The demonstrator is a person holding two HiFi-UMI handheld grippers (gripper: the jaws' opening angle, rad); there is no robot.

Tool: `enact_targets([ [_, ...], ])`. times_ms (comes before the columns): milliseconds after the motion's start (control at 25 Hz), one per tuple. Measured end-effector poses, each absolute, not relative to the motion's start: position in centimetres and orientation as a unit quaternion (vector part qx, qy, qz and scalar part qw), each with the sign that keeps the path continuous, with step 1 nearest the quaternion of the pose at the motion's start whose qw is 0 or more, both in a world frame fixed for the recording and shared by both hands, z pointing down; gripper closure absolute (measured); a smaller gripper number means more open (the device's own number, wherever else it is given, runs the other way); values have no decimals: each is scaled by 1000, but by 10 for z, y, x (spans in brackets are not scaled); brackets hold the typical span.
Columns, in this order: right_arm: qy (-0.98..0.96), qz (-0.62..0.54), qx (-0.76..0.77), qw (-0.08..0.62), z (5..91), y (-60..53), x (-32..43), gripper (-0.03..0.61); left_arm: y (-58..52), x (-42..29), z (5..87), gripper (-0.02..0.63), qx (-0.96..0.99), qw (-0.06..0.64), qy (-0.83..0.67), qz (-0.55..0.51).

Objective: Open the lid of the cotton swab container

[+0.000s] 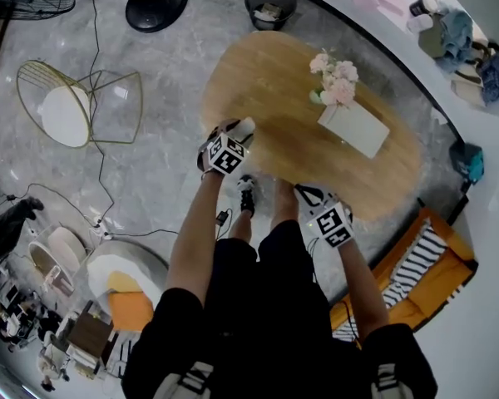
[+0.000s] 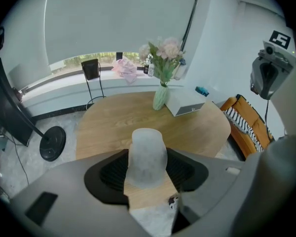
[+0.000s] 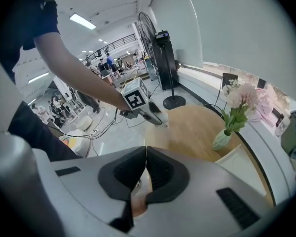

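The cotton swab container (image 2: 147, 157), a frosted translucent tub with a rounded top, is seen at lower centre of the left gripper view, clamped between the black fingers (image 2: 111, 174) of the left gripper (image 1: 235, 138), which press on both of its sides. A lid seam cannot be made out on it. In the head view it is held over the left near edge of the oval wooden table (image 1: 274, 81); whether it touches the wood cannot be told. The right gripper (image 3: 144, 168) is held at the near edge, right of centre, with its fingers brought together and nothing between them. At the upper right of the table, well apart from both grippers, a pale green vase of pink flowers (image 1: 334, 80) is noted, with a white box (image 1: 358, 125) just beside it. On the grey floor are recorded a wire chair (image 1: 75, 106) at upper left, a black round stand base (image 1: 155, 2) and a dark bin (image 1: 270, 5) at the top, loose cables (image 1: 100, 181) at left, and an orange striped bench (image 1: 416, 273) at lower right. The only print seen is the square black-and-white marker on each gripper's cube.
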State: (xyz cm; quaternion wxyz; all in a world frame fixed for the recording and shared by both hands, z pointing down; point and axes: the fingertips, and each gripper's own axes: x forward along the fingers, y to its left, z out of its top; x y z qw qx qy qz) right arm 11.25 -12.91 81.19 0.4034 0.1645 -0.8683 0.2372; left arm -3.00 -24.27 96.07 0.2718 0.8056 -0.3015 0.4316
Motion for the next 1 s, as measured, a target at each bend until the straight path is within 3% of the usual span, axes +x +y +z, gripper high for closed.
enact_targets([
  [1000, -909, 130, 135, 372, 672, -61, 11, 581, -93, -69, 665, 388, 870, 157, -160, 439],
])
